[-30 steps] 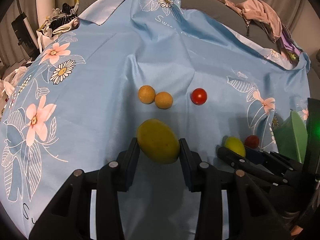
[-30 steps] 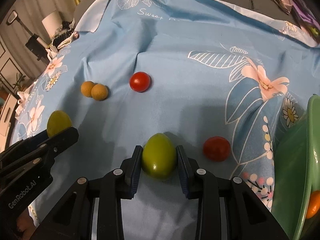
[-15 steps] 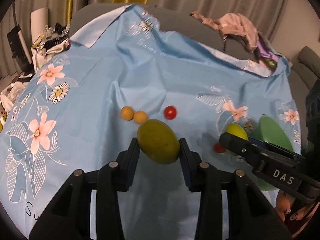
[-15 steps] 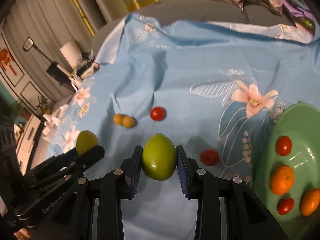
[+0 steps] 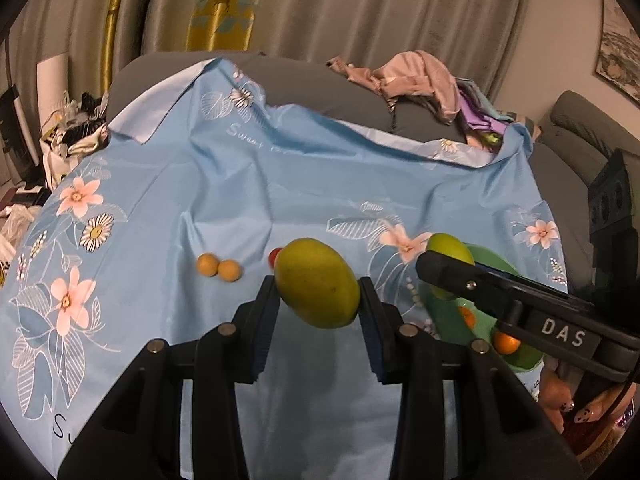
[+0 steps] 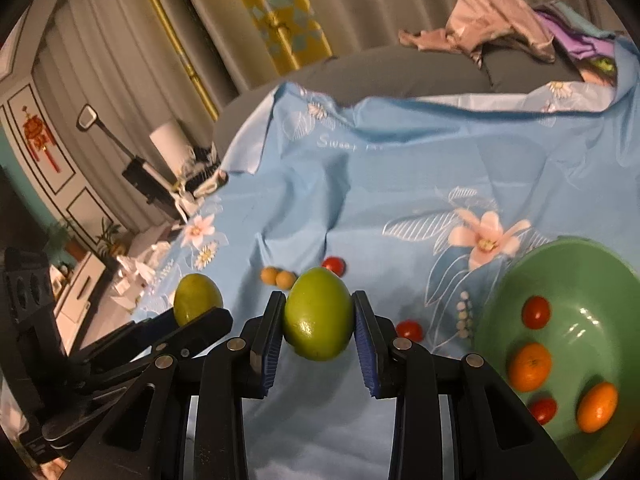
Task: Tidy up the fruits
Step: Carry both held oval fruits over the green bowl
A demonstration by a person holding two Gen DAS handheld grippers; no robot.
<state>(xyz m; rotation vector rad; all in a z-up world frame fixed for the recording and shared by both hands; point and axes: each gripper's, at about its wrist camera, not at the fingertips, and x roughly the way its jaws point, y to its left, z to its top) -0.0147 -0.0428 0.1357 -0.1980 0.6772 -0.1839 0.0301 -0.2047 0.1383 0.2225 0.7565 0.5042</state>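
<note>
The left gripper (image 5: 318,300) pinches a yellow-green mango (image 5: 317,282) between its jaws. The right gripper (image 6: 318,326) pinches a green fruit (image 6: 319,314). Both fruits hang above the blue cloth (image 5: 240,184), probably for carrying to the green bowl (image 6: 600,260) at the right.

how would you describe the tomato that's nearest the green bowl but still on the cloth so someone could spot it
Start at the green bowl on the right of the blue flowered cloth. Just outside its left rim, beside the right gripper, lies a small red tomato alone on the cloth. The other loose tomato sits farther back, close to the two tan round fruits, and the rest are inside the bowl.
</note>
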